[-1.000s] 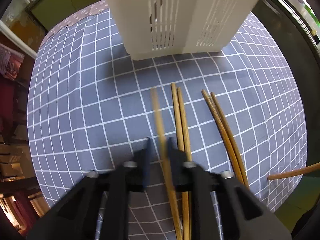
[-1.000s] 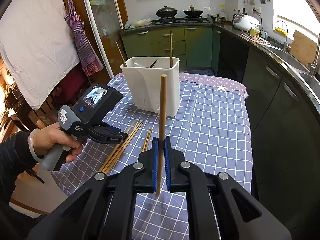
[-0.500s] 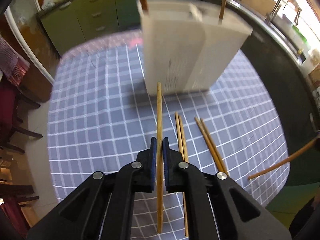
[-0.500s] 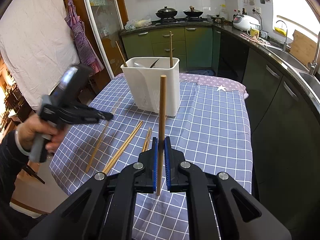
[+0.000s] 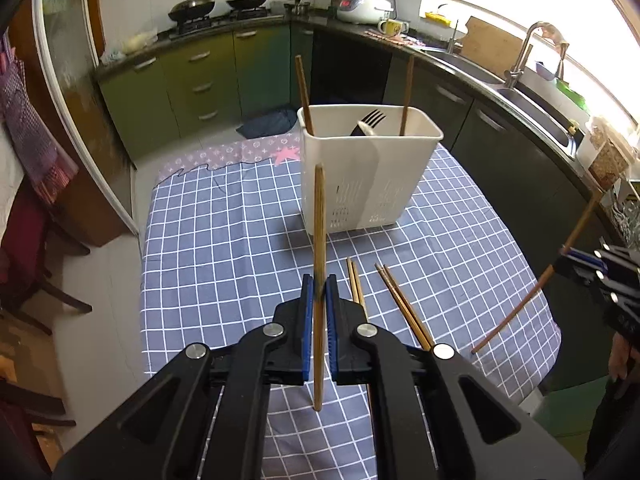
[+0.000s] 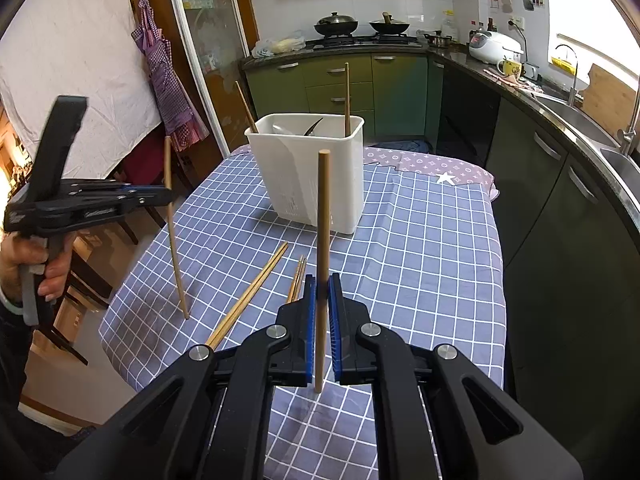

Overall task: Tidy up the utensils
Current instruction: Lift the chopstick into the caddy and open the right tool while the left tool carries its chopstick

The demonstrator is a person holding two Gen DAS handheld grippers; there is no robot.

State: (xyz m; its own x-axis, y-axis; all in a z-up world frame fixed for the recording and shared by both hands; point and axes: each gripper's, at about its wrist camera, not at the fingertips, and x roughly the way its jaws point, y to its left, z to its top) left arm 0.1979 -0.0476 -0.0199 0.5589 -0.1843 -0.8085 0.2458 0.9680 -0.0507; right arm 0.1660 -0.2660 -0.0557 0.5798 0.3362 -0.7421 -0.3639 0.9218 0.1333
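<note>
My left gripper (image 5: 319,285) is shut on a wooden chopstick (image 5: 319,240) that stands upright, lifted off the table; from the right wrist view that gripper (image 6: 167,195) and its chopstick (image 6: 173,240) hang over the table's left edge. My right gripper (image 6: 322,285) is shut on another upright chopstick (image 6: 323,216); the left wrist view shows it (image 5: 560,266) at far right with its slanted chopstick (image 5: 536,284). A white slotted utensil holder (image 5: 370,176) (image 6: 316,172) stands further back with two chopsticks and a fork inside. Two pairs of chopsticks (image 5: 400,304) (image 6: 256,288) lie on the cloth.
The table wears a blue checked cloth (image 5: 224,240) (image 6: 432,264). Dark chairs (image 5: 28,248) stand off its left side. Green and dark kitchen cabinets (image 6: 560,208) and a sink counter run along the right and back.
My left gripper rose from the table with one chopstick and tipped up, so the holder's rim and the kitchen came into view. The right gripper and its chopstick stayed still.
</note>
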